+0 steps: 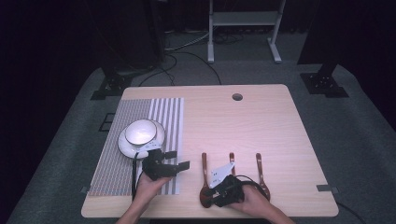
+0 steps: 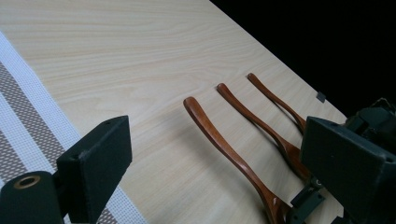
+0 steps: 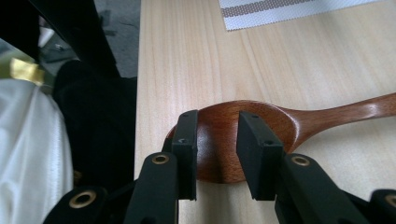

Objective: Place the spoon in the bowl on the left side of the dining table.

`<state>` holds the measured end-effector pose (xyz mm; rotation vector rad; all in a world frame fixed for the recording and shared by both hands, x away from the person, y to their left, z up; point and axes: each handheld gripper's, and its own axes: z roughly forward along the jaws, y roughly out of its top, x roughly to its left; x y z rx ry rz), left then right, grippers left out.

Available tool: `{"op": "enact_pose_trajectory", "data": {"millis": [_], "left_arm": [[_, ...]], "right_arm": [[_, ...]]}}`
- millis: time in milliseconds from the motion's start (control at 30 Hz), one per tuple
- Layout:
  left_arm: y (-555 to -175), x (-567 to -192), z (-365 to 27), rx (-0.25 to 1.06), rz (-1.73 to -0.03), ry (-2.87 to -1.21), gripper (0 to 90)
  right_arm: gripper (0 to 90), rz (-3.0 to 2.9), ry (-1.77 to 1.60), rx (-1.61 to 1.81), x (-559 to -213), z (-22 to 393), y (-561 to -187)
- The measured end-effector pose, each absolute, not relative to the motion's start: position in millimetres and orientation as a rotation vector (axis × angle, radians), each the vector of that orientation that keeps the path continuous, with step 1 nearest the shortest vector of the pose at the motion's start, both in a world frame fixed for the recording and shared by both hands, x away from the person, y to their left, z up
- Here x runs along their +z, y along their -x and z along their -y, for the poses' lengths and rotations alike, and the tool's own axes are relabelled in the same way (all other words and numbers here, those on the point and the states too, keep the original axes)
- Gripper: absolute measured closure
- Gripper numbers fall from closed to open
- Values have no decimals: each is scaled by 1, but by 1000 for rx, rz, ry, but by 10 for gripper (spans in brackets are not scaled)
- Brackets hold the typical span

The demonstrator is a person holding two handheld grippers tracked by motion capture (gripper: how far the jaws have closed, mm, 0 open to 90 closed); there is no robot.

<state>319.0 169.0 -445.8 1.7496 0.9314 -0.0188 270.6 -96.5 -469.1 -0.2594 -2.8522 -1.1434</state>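
Right claw (image 3: pixel 217 158) is down at the near edge of the pale wooden surface (image 1: pixel 261 121), over the bowl of the left spoon (image 3: pixel 261 126). In the right gripper view its two black jaws stand narrow, over the dark wooden bowl of that spoon with a slim strip of wood showing between them; whether the pads actually press on the wood I cannot tell from here. The handle runs off to the right in that view.

From the high view, three wooden spoons lie side by side at the near middle of the surface, handles pointing away to the far side: the left spoon, the middle spoon (image 1: pixel 231 158), and the right spoon (image 1: pixel 260 169). The right claw (image 1: pixel 211 198) sits at the near end of the left one, the person's right hand (image 1: pixel 254 201) behind it.

Left claw (image 1: pixel 176 159) hovers just left of the spoons, over the near right corner of the striped placemat (image 1: pixel 140 112). Its jaws are wide apart, nothing between them. In the left gripper view the left claw (image 2: pixel 224 172) looks across the surface at all three handles.

On the mat, far of the left claw, a white bowl (image 1: pixel 140 131) sits on a white plate (image 1: pixel 126 148).
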Motion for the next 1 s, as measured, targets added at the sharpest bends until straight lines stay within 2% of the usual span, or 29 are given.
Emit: {"op": "enact_pose_trajectory", "data": {"millis": [400,667,800,900,1000], "left_arm": [[-333,-456,-143,-167,-1023,-1763,85],[-347,-468,-125,-303,-1091,-1748,140],[-357,-473,-120,-365,-1110,-1706,222],[-362,-475,-115,-361,-1095,-1709,301],[-366,-477,-112,-372,-1083,-1704,429]], "right_arm": [[682,2942,201,-1184,-469,96,-259],[696,2972,171,-1183,-469,95,-256],[696,2978,163,-1186,-469,95,-255],[696,2985,155,-1182,-469,95,-255],[696,2983,153,-1187,-469,95,-255]]}}
